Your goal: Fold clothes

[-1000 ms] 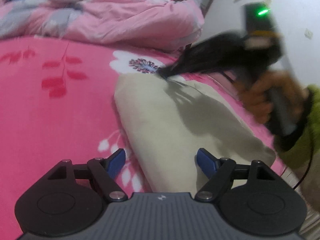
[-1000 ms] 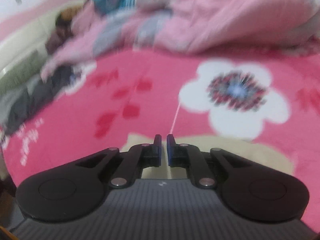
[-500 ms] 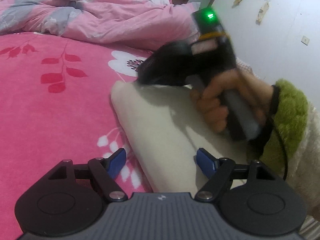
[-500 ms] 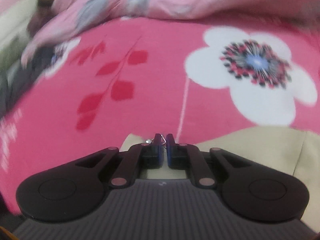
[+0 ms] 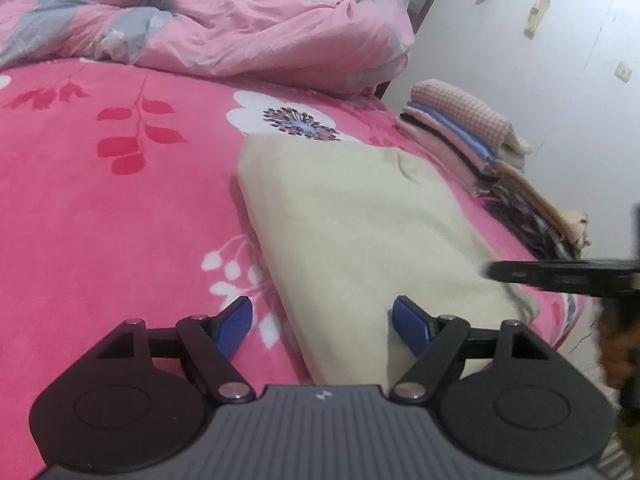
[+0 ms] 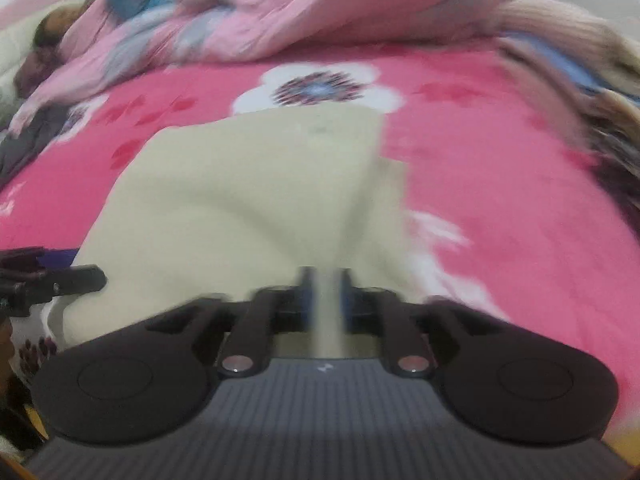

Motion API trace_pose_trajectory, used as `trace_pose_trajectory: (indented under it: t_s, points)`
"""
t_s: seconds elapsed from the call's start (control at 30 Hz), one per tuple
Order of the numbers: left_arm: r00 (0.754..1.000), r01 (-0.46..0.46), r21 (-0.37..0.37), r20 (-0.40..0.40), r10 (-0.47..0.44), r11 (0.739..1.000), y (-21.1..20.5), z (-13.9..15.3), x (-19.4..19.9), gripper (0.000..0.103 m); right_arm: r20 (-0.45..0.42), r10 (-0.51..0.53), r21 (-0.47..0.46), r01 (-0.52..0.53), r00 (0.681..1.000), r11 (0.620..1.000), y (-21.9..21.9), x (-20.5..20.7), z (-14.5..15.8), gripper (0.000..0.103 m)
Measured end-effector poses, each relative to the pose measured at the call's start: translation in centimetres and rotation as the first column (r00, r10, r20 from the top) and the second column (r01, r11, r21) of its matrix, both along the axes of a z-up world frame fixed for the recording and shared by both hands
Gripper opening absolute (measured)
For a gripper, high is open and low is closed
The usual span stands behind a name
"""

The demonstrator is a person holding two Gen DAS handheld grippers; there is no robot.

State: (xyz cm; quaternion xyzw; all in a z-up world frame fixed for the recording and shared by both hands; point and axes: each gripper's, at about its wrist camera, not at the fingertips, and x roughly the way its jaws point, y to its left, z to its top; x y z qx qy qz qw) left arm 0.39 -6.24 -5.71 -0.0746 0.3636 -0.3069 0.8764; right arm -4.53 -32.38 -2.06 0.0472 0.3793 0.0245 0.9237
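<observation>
Item one: my left gripper [image 5: 322, 320], blue-padded fingers [image 5: 234, 322] spread wide apart, nothing between them; it hovers over the near end of the cream garment [image 5: 360, 232].

Item two: the cream garment, folded into a long flat bundle, lying on the pink floral bedspread [image 5: 100, 208] with its far end touching a white printed flower [image 5: 286, 118].

Item three: my right gripper [image 6: 325, 300], blurred in its own view, jaws drawn in close with a narrow strip of the cream cloth running up between them (gripped, as far as the blur allows). In the left wrist view its dark tip [image 5: 520, 274] reaches in from the right edge over the garment's near right corner.

Item four: a stack of folded clothes [image 5: 472, 136], pink check on top, blue and striped layers below, at the bed's right edge, near the garment but apart.

Item five: a rumpled pink quilt [image 5: 240, 20], heaped across the far side of the bed.
</observation>
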Motion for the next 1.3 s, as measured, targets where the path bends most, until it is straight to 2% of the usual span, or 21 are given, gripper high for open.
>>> trace_pose_trajectory:
  t_s: [0.27, 0.6, 0.73, 0.87, 0.93, 1.07, 1.13, 1.17, 1.2, 1.27, 1.3]
  points:
    - [1.000, -0.028, 0.077, 0.012, 0.027, 0.997, -0.9, 0.7, -1.3, 0.077, 0.083, -0.024, -0.065, 0.030, 0.996, 0.997, 0.7, -6.9, -1.5, 0.019]
    - [0.997, -0.070, 0.137, 0.050, 0.063, 0.988, -1.4, 1.5, -2.9, 0.077, 0.114, -0.061, -0.056, 0.068, 0.992, 0.996, -0.2, -7.6, -0.7, 0.016]
    - [0.995, -0.077, 0.185, 0.072, 0.065, 0.980, -1.9, 2.9, -3.0, 0.076, 0.126, -0.075, -0.053, 0.083, 0.989, 0.995, -0.5, -7.8, -0.4, 0.016]
    - [0.989, -0.098, 0.249, 0.133, 0.066, 0.964, -3.6, 4.9, -2.8, 0.078, 0.249, -0.030, -0.025, 0.038, 0.968, 0.999, 0.5, -8.2, 2.7, 0.016]
    - [0.988, -0.104, 0.280, 0.136, 0.068, 0.954, -4.8, 5.4, -2.5, 0.078, 0.253, -0.006, -0.044, 0.017, 0.968, 0.999, 1.3, -7.1, 2.7, 0.016]
    - [0.984, -0.109, 0.293, 0.166, 0.062, 0.950, -6.4, 6.0, -2.4, 0.077, 0.192, -0.002, -0.016, 0.005, 0.981, 1.000, 1.8, -4.8, 0.2, 0.016]
    - [0.985, -0.107, 0.303, 0.163, 0.059, 0.947, -7.0, 5.9, -2.2, 0.074, 0.154, -0.015, -0.005, 0.016, 0.988, 1.000, 1.7, -4.0, -1.4, 0.015]
    - [0.988, -0.100, 0.311, 0.145, 0.057, 0.945, -7.3, 5.7, -1.9, 0.067, 0.135, -0.022, 0.001, 0.022, 0.991, 1.000, 1.7, -3.6, -2.2, 0.015]
    - [0.991, -0.092, 0.320, 0.120, 0.056, 0.943, -7.5, 5.4, -1.5, 0.059, 0.136, -0.024, 0.002, 0.024, 0.990, 1.000, 1.7, -3.4, -2.0, 0.015]
    - [0.996, -0.077, 0.337, 0.068, 0.057, 0.939, -7.9, 4.7, -0.8, 0.052, 0.146, -0.027, 0.003, 0.027, 0.989, 1.000, 1.7, -3.3, -1.4, 0.013]
    - [0.996, -0.080, 0.345, 0.069, 0.059, 0.935, -8.0, 4.5, -0.8, 0.052, 0.151, -0.029, 0.004, 0.028, 0.988, 1.000, 1.7, -3.2, -1.0, 0.013]
